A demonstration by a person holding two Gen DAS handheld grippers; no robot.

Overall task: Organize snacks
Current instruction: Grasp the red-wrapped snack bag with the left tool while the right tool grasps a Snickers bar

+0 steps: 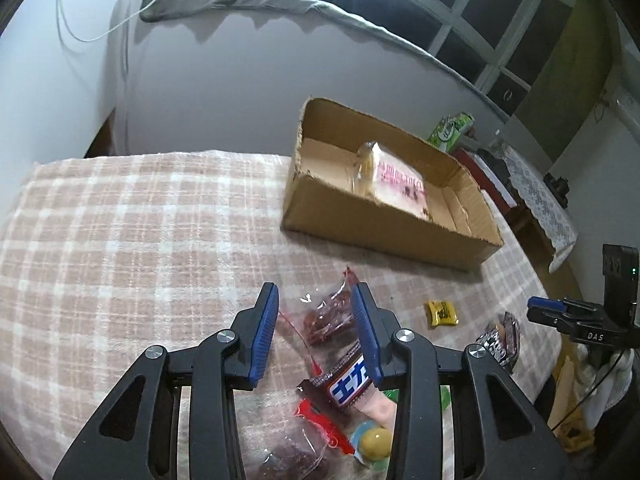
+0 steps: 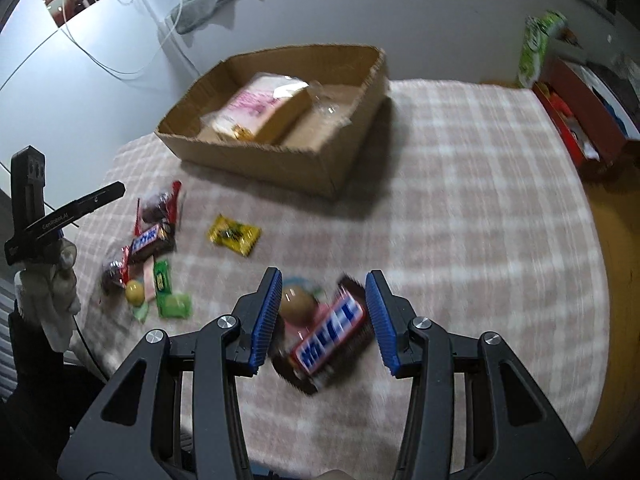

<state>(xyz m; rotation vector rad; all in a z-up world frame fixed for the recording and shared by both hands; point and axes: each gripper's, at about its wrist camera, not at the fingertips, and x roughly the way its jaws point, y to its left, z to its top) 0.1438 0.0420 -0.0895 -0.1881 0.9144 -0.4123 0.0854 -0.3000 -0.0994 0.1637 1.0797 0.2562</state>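
Right gripper (image 2: 322,312) spread wide, ribbed blue pads (image 2: 266,316) on black plastic arms, angled down over a glossy Snickers bar (image 2: 330,330) lying slantwise on the cloth between the jaws, untouched, beside a round brownish sweet (image 2: 296,304). Left gripper (image 1: 316,328) likewise parted, hovering above a crinkly heap: a clear pouch of dark red pieces (image 1: 326,316), one second chocolate bar (image 1: 348,384), a yellow ball candy (image 1: 376,442). Further out, one flat yellow sachet (image 2: 234,235) alone, well apart from both. Beyond, one shallow corrugated cardboard box (image 2: 256,160), torn along the rim, holding a single pink-printed wrapped loaf (image 2: 262,108). Underneath everything, a soft, fuzzy pink-and-cream plaid blanket (image 2: 460,200).
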